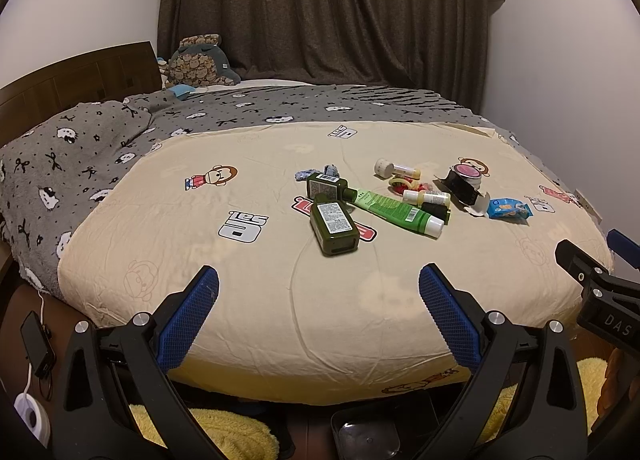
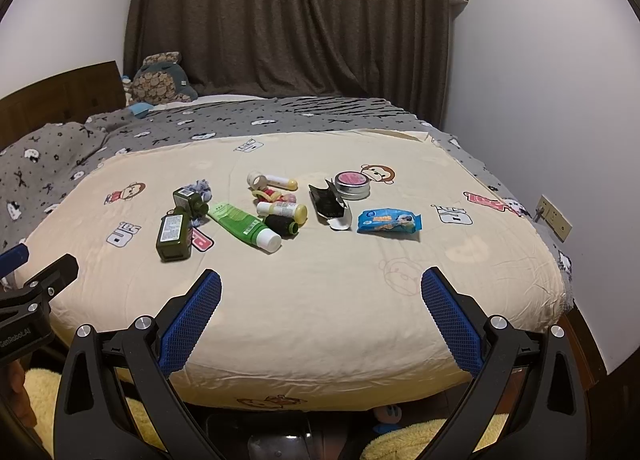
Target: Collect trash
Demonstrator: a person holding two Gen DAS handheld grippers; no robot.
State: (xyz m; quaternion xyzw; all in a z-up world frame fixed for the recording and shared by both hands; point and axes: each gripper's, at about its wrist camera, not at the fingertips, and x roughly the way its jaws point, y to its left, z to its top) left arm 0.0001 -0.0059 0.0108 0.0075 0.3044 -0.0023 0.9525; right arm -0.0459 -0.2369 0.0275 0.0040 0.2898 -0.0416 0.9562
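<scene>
Meanwhile, both tools hovered just off the near edge of the bed point(image 1: 280, 340), the left gripper point(image 1: 319, 280) and the right gripper point(image 2: 321, 282) each with jaws spread wide and empty. Well apart from them, toward the middle of the cream quilt point(image 2: 320, 320), lay the trash: two dark green bottles point(image 1: 334, 226) on the left side, one resting on the other, a green tube point(image 1: 396, 210) beside them, a black carton point(image 2: 330, 204) and a round tin point(image 2: 352, 182) farther back, and a blue packet point(image 2: 389, 223) nearest the bed's right edge.
</scene>
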